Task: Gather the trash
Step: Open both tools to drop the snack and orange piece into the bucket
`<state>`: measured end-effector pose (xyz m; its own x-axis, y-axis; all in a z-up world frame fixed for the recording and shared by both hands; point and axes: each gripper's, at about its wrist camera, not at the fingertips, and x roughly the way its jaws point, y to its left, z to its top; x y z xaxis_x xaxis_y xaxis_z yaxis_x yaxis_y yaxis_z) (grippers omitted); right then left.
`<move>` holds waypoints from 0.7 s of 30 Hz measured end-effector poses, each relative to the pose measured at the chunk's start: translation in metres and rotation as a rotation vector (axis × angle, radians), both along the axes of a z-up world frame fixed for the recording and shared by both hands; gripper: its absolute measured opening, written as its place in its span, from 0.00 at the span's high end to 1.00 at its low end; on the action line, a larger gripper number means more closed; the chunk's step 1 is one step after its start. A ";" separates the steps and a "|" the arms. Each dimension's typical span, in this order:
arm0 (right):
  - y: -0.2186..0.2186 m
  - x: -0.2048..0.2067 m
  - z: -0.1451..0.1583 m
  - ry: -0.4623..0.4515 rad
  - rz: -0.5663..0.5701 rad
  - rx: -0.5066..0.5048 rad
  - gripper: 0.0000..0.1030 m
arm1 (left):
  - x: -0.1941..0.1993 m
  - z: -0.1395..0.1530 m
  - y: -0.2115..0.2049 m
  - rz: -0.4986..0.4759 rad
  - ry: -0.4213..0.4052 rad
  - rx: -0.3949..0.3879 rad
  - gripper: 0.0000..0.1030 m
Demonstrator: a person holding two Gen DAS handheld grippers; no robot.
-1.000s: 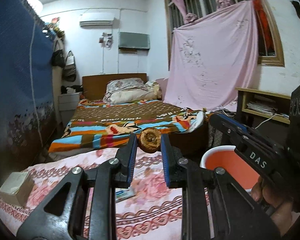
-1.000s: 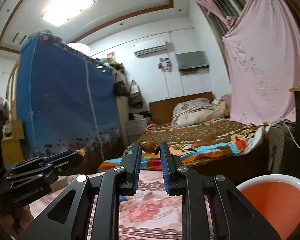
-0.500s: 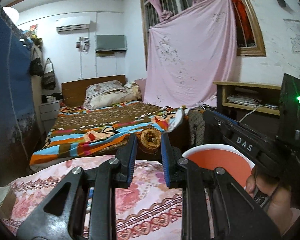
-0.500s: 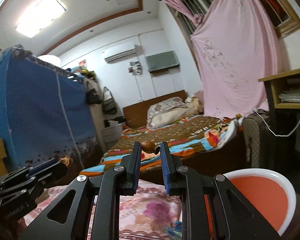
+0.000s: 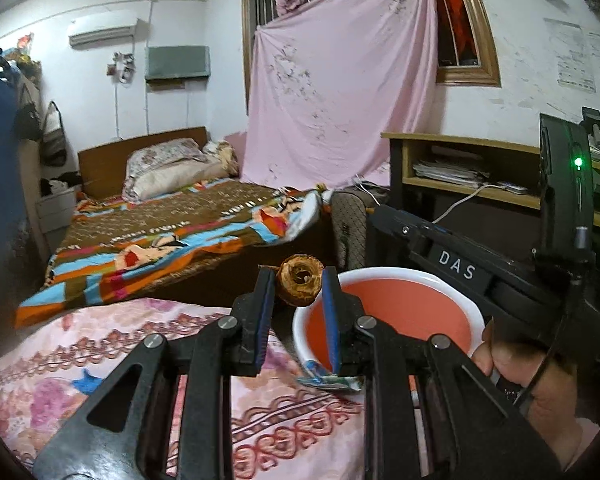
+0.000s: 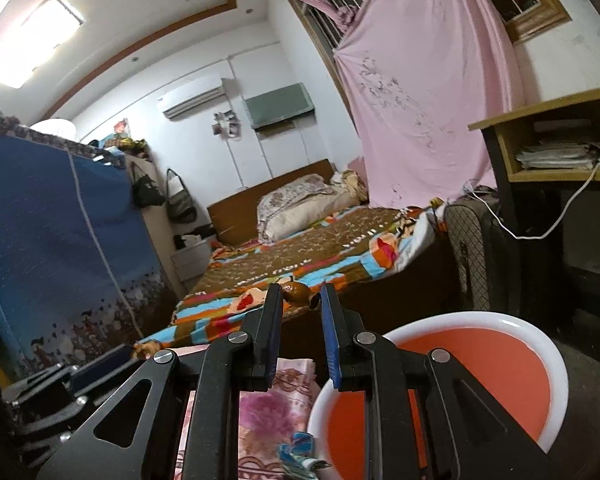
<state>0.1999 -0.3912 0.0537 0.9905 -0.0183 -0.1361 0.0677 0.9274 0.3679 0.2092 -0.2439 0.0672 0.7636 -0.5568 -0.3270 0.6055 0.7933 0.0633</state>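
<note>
My left gripper [image 5: 299, 280] is shut on a brown dried fruit husk [image 5: 301, 285] and holds it in the air beside the rim of an orange bin [image 5: 400, 308] with a white rim. My right gripper [image 6: 299, 294] is shut on a small brown fruit scrap [image 6: 297, 291] and holds it above and left of the same bin [image 6: 460, 384]. The right gripper's body [image 5: 460, 268] also shows in the left wrist view, beyond the bin. A crumpled blue-green wrapper [image 5: 328, 380] lies on the pink floral cloth [image 5: 120, 360] at the bin's near rim.
A bed with a striped blanket [image 5: 172, 236] stands behind the cloth. A wooden desk shelf [image 5: 460, 168] with papers and a white cable is at the right. A blue fabric wardrobe [image 6: 52, 248] stands at the left. A pink sheet [image 5: 340, 92] hangs over the window.
Both grippers have swung right and tipped downward, still shut on their scraps. The orange bin now sits closer, right under and beside the fingertips.
</note>
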 end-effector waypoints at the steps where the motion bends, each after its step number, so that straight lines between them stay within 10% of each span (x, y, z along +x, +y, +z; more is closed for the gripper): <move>1: -0.002 -0.001 -0.001 0.005 -0.005 0.005 0.83 | 0.001 -0.001 -0.003 -0.006 0.007 0.002 0.92; 21: -0.034 0.001 -0.015 0.110 -0.112 0.084 0.82 | 0.035 -0.017 -0.039 -0.118 0.256 -0.022 0.91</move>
